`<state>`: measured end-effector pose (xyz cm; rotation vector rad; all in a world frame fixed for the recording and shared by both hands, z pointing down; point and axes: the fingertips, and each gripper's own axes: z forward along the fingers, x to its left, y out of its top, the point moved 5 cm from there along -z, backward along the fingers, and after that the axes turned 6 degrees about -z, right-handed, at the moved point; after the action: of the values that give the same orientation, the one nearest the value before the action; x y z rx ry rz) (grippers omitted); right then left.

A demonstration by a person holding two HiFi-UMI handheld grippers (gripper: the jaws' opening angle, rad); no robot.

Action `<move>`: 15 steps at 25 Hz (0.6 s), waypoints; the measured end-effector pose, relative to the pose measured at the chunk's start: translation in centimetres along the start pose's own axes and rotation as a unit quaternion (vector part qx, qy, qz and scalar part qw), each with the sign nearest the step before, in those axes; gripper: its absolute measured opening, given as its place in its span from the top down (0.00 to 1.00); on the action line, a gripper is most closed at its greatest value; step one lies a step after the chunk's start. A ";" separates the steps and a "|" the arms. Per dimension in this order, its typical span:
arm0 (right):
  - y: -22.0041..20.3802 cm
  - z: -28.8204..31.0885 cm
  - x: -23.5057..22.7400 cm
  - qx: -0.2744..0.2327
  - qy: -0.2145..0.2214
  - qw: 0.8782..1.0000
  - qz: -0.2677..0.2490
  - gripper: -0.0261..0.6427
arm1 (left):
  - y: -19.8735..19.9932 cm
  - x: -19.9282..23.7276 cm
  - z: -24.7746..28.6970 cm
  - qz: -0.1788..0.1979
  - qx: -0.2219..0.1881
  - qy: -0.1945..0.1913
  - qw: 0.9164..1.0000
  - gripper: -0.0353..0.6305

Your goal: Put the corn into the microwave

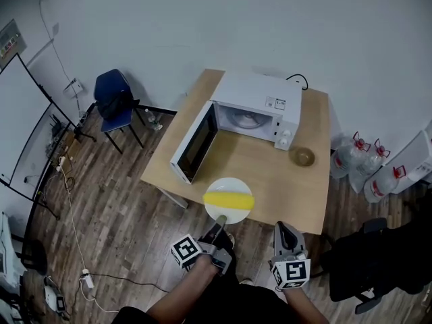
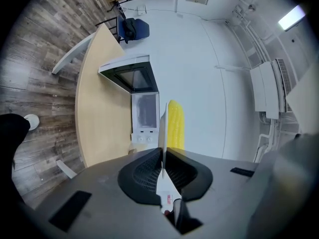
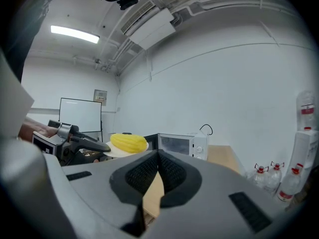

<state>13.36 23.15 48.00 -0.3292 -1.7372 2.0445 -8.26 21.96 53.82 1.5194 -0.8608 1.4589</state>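
Observation:
A yellow corn cob (image 1: 229, 199) lies on a white plate (image 1: 217, 185), held in the air just in front of the table's near edge. My left gripper (image 1: 221, 219) is shut on the plate's near rim. In the left gripper view the plate (image 2: 163, 128) stands edge-on between the jaws, with the corn (image 2: 175, 126) beyond them. The white microwave (image 1: 260, 106) sits at the back of the wooden table (image 1: 270, 177), its door (image 1: 194, 144) swung open to the left. My right gripper (image 1: 285, 229) hangs beside the left one, shut and empty. The right gripper view shows the corn (image 3: 128, 142) and the microwave (image 3: 182, 144).
A small brown bowl (image 1: 302, 156) stands on the table to the right of the microwave. A blue chair (image 1: 115, 103) is at the far left, water bottles (image 1: 351, 157) at the right, and a black chair (image 1: 378, 255) at the near right. Cables lie on the wooden floor.

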 end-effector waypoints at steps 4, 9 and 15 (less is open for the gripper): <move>0.9 3.7 -1.1 0.007 -0.007 1.000 -0.001 0.88 | 2.6 -0.5 3.3 -0.006 0.010 0.003 1.000 0.91; 2.4 8.0 -2.2 0.014 -0.025 1.000 0.002 0.88 | 6.0 -1.5 7.1 -0.007 0.022 0.007 1.000 0.91; 3.4 12.7 -2.9 0.023 -0.045 0.999 -0.002 0.88 | 9.4 -2.3 11.9 0.012 0.060 0.003 0.998 0.91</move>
<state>9.61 10.26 46.79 -0.2236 -1.7391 2.1224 -12.04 7.14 52.91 1.5969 -0.8029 1.5544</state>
